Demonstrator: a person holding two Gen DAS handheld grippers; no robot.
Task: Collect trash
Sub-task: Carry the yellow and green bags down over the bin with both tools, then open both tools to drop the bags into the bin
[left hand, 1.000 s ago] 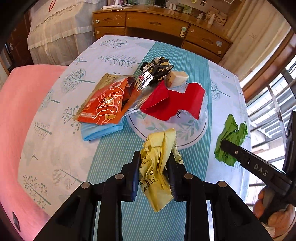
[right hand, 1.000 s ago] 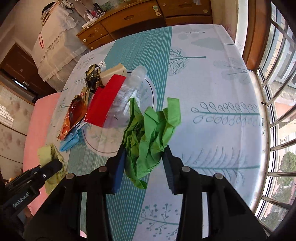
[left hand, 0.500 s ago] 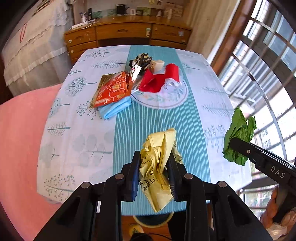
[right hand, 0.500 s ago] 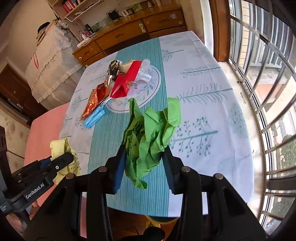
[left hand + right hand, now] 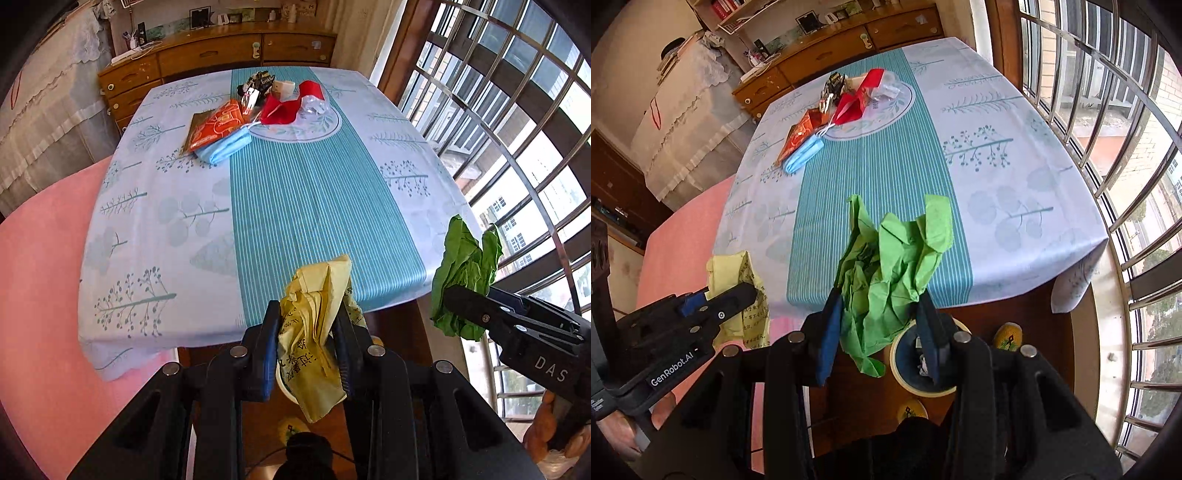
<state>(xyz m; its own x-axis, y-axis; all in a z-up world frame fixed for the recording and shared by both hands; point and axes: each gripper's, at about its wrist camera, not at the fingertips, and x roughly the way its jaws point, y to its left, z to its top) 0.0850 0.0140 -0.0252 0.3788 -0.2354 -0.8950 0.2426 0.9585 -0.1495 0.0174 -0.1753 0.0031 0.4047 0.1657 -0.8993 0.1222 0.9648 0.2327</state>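
My left gripper (image 5: 306,332) is pinching a crumpled yellow wrapper (image 5: 316,332) between its fingers, held past the table's near edge. My right gripper (image 5: 881,325) is clamped on a wad of green paper (image 5: 890,273) (it bulges well above the fingers), just above a round bin (image 5: 905,373) on the floor. More trash (image 5: 258,110) lies at the far end of the table (image 5: 314,206).

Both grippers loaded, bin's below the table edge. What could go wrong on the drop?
The bin sits partly hidden behind the right gripper, so release is aimed half-blind. The green paper is crumpled and light, and may drift past the rim. The left gripper holds the yellow bag off to the side, and probably must shift over first.
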